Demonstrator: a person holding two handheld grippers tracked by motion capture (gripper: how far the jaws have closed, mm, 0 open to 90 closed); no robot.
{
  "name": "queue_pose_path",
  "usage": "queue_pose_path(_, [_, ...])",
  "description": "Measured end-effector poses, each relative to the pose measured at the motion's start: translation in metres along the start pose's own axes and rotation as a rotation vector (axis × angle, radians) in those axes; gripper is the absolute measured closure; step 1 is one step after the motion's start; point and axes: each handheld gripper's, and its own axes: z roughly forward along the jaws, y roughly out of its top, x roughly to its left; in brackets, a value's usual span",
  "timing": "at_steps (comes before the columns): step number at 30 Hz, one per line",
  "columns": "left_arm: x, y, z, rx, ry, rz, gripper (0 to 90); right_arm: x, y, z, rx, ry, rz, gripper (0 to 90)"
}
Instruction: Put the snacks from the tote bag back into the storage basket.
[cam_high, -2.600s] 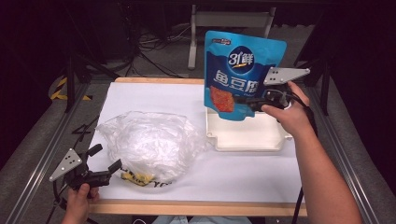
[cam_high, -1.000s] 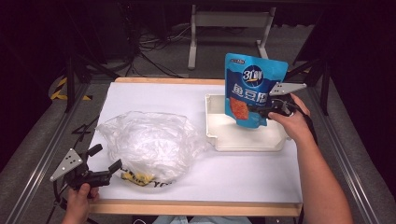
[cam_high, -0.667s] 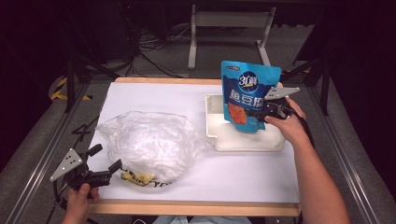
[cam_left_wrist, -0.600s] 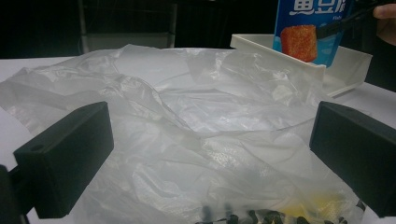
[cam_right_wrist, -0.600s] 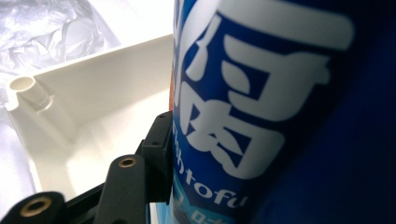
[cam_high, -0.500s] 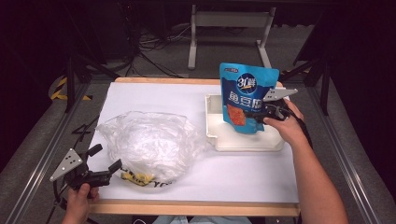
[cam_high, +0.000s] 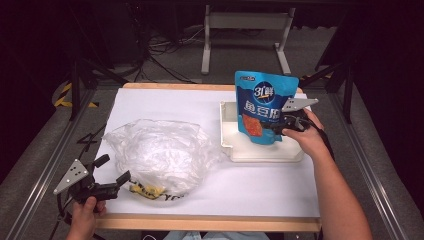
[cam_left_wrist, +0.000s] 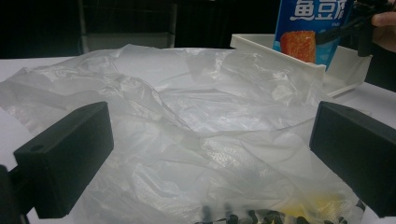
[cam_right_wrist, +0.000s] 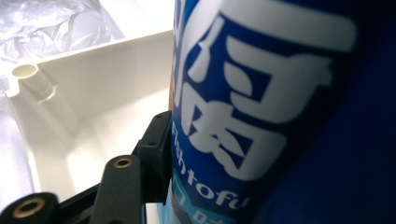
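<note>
A blue fish-tofu snack pouch (cam_high: 262, 106) stands upright in the white tray (cam_high: 235, 150), with my right gripper (cam_high: 280, 126) shut on its right side. The right gripper view has the pouch (cam_right_wrist: 280, 107) pressed against one black jaw, the tray wall (cam_right_wrist: 93, 79) behind it. A crumpled clear plastic bag (cam_high: 160, 152) lies at the table's left half. My left gripper (cam_high: 111, 175) sits open at the front left corner, its jaws wide apart just short of the bag (cam_left_wrist: 196, 140). Far off in the left gripper view are the pouch (cam_left_wrist: 308, 23) and the tray (cam_left_wrist: 345, 70).
The white table sheet (cam_high: 250, 190) has bare room in front of the tray and along the back. A wooden edge (cam_high: 200, 222) runs along the front. Metal frame rails flank both sides, and a stand (cam_high: 245, 30) is on the floor behind.
The right gripper has carried the pouch down and slightly left, from above the tray's right side to a stand inside the tray. The left gripper and the bag have stayed put.
</note>
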Motion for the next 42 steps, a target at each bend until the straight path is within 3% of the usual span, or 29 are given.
queue_pose_path(14, [0.000, 0.000, 0.000, 0.005, 0.001, -0.002, 0.4, -0.008, -0.006, -0.004, 0.049, 0.018, -0.077, 46.1])
queue_pose_path(25, [0.001, 0.000, 0.000, 0.003, 0.005, -0.005, 0.4, -0.011, -0.006, -0.012, 0.097, 0.011, -0.089, 40.6])
queue_pose_path(37, [0.000, 0.000, 0.000, 0.017, 0.007, -0.001, 0.4, -0.017, -0.012, -0.026, 0.146, -0.041, -0.058, 33.2])
queue_pose_path(42, [0.001, 0.000, 0.000, 0.017, 0.007, -0.002, 0.5, -0.015, -0.015, -0.031, 0.116, -0.038, 0.007, 29.9])
